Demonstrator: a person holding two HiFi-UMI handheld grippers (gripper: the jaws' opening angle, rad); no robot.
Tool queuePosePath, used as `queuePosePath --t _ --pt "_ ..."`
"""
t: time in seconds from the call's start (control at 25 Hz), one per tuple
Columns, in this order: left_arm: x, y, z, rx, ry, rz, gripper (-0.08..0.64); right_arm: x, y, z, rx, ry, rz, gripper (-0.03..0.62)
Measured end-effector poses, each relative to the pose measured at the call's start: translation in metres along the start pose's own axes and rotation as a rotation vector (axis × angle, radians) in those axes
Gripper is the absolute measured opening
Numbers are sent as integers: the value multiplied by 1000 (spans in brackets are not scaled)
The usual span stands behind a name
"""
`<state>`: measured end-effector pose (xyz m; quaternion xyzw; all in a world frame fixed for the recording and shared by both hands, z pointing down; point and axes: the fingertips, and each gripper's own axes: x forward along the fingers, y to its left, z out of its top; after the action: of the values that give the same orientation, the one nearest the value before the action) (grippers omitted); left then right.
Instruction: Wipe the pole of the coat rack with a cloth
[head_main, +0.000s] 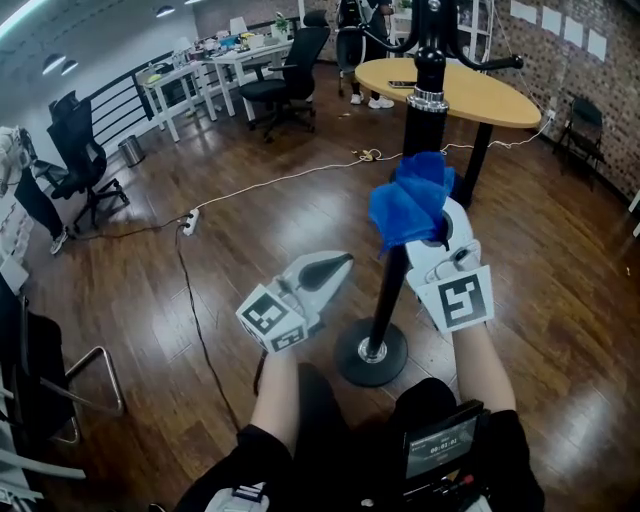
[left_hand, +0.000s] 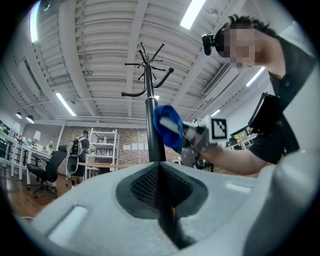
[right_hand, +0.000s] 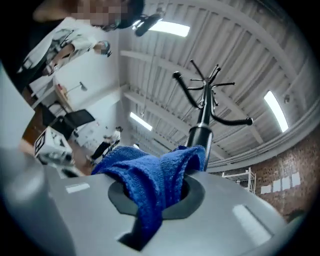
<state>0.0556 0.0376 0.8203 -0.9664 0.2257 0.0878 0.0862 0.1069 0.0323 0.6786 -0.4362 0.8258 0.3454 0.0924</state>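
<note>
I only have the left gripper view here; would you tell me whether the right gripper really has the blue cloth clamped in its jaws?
Observer: Yes. The right gripper view shows the blue cloth pinched between the jaws of the right gripper, with the rest bunched up above them.
Operator: Thank you. And where does my left gripper sit relative to the rack?
Observer: In the head view the left gripper is to the left of the pole, apart from it, jaws shut on nothing.
Operator: What is below it?
Observer: The rack's round base stands on the wooden floor, just ahead of the person's knees.
</note>
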Motion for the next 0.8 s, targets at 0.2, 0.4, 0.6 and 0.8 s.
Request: queuePosePath --t 0.2,0.4,0.6,0.8 --pt "1 3 -6 -29 1 21 -3 -79 107 -169 -156 421 164 33" --pt "2 1 -17 -24 23 6 -3 -156 184 -291 -115 649 326 32" --pt "-7 9 -17 -22 28 39 -3 -141 172 -275 -170 591 296 32" --pt "-17 17 -9 -7 11 73 -3 -60 82 -138 -171 287 83 32"
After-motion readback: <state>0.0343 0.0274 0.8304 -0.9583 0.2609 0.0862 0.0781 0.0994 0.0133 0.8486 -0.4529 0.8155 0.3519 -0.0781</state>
